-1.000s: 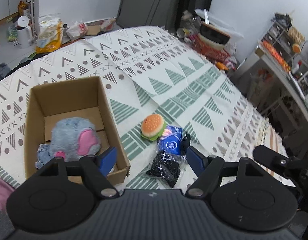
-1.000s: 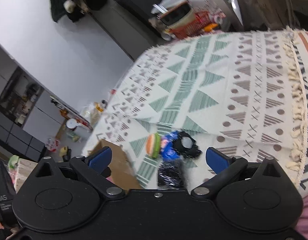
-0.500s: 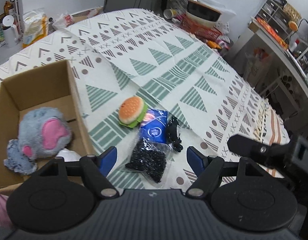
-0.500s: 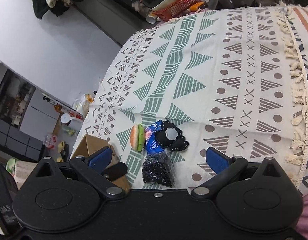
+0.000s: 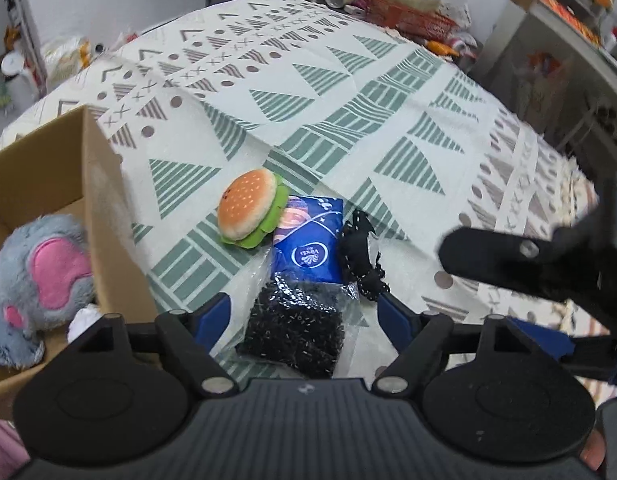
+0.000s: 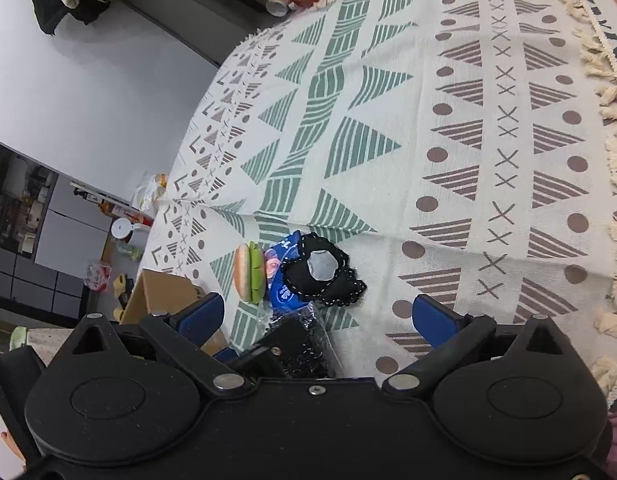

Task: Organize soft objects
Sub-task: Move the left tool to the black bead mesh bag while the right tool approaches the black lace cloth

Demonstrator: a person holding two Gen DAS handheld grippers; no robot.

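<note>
your left gripper [image 5: 302,312] is wide apart and holds nothing above the clear bag of black beads [image 5: 294,330] on the cloth beside the box [image 5: 104,216]; it looks slippery and saggy, so pinch the bulky middle.

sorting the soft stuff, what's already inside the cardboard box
A grey plush toy with pink ears lies in the cardboard box, with something small and white beside it. The left gripper's body covers the box's near corner, so anything there is hidden.
</note>
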